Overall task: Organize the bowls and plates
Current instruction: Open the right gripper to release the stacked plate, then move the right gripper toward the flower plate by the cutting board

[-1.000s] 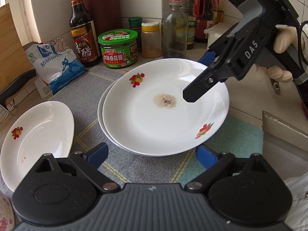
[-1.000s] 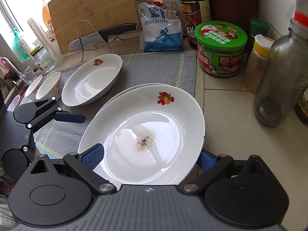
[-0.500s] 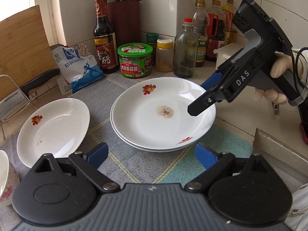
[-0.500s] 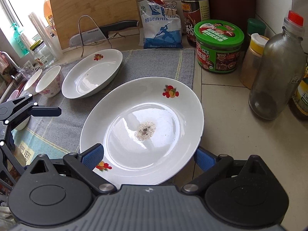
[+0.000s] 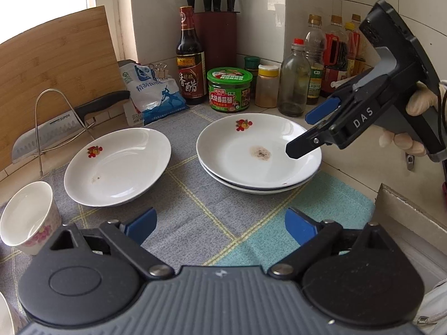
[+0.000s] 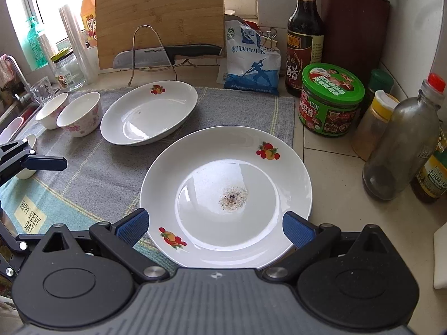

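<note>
A kitchen counter seen from two hand-held grippers; a grey and teal mat (image 5: 195,217) covers the work area. On it sit two stacked plates (image 5: 258,153), the top one (image 6: 226,195) white with fruit prints and a brown speckled stain at its centre; a second plate rim shows just beneath it. A single plate (image 5: 117,167) lies apart to the left on the mat; small floral bowls (image 6: 79,117) stand beyond it near the mat's far left edge.

The right gripper (image 6: 215,229) hangs over the near rim of the stack, jaws spread wide with nothing between them; the left gripper (image 5: 220,223) is likewise wide apart and holds nothing, pulled well back from the stack, which a second ago filled its view with the top plate overhanging the lower one; now the two plates sit squarely nested.

This suggests the stacking step is finished and released; the lone plate probably joins the stack next, then the bowls. Bottles and a green-lidded jar (image 5: 229,89) crowd the counter behind.
</note>
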